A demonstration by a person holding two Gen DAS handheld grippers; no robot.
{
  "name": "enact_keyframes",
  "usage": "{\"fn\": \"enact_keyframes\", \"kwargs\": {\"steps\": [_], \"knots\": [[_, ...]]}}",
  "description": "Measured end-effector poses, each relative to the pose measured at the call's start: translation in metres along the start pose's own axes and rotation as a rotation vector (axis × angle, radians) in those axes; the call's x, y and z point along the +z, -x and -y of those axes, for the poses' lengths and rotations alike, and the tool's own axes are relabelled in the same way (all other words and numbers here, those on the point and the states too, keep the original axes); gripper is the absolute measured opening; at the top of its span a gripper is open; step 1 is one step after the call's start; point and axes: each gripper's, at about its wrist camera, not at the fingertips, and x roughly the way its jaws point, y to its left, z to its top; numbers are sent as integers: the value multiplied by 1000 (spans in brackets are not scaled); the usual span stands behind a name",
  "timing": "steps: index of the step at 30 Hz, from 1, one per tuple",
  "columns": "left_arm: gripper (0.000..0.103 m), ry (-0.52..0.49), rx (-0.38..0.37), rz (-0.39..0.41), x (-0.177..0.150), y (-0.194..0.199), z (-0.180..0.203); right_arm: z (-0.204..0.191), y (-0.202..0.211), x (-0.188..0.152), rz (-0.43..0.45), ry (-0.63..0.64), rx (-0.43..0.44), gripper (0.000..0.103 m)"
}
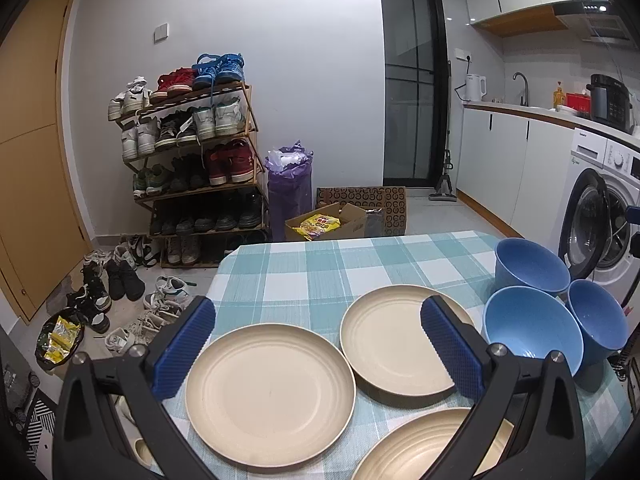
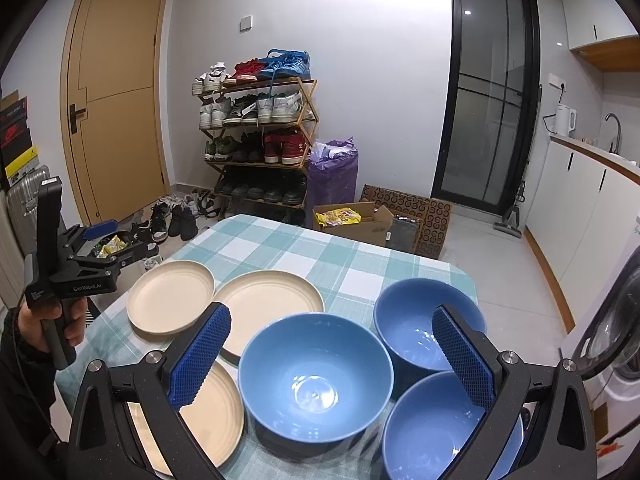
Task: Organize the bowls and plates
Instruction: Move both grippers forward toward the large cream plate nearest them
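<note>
Left wrist view looks down over the left claw (image 1: 318, 344), whose blue pads are spread wide with nothing between them, hovering above three cream plates on the checked table (image 1: 320, 264): the left plate (image 1: 270, 388) lies directly under the gap, the far plate (image 1: 400, 340) just beyond it to the right, and the near plate (image 1: 432, 444) at the bottom edge, partly cut off. Right wrist view shows the right claw (image 2: 332, 348) likewise gaping and empty above three blue bowls: the front bowl (image 2: 316, 376) centred in the gap, the back bowl (image 2: 416, 328) behind, and the near bowl (image 2: 436, 428) low at the right; the left claw appears there too, held off the table's left edge. Nothing looks stacked yet, so the work seems to be at its start. A sound first move would be to bring one pad under a plate's rim and the other over it, pinching the edge rather than the flat, then lift level and set it squarely on a neighbour. The plates are shallow and lie close together, so a tilted approach may nudge one against the next. Bowls should nest best if gripped by the wall and lowered straight.
</note>
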Motion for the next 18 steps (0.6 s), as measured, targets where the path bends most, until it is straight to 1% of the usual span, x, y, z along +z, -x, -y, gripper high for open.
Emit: {"fn": "enact_keyframes", "kwargs": {"steps": [9, 18], "knots": [[103, -9, -6, -25, 8, -16, 2, 4, -16, 24, -37, 9, 11, 103], [103, -15, -23, -74, 9, -39, 6, 8, -45, 35, -94, -19, 23, 103]]}}
